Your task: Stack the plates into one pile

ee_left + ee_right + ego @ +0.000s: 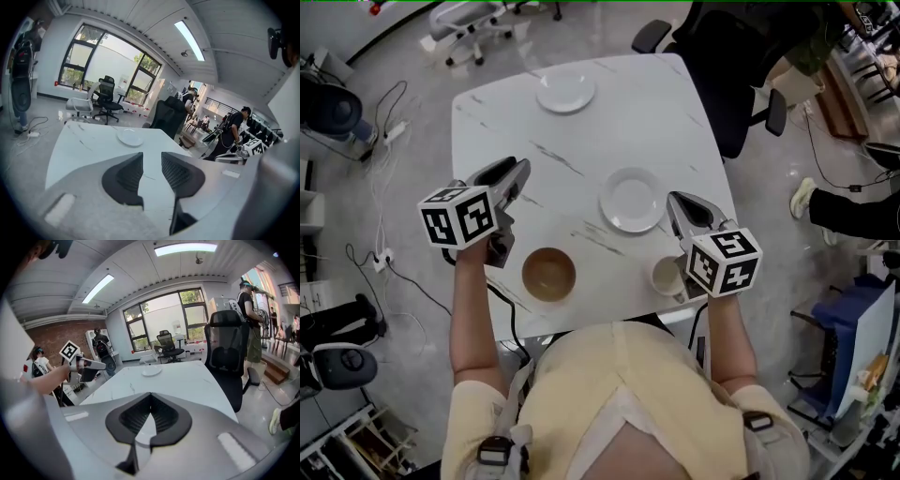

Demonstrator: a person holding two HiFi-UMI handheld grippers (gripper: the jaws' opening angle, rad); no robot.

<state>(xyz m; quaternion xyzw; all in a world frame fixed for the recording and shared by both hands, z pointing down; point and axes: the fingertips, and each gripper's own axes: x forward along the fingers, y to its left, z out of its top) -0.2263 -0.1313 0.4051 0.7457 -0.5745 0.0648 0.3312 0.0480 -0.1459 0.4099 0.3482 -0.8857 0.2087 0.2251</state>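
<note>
Two white plates lie apart on the white marble table. The far plate sits near the table's far edge and also shows in the left gripper view and the right gripper view. The near plate lies right of centre. My left gripper hovers over the table's left side, open, with nothing between its jaws. My right gripper is just right of the near plate, its jaws shut and empty.
A brown bowl and a white cup stand near the table's front edge. A black office chair is at the far right corner. Cables lie on the floor at the left. People stand off to the right.
</note>
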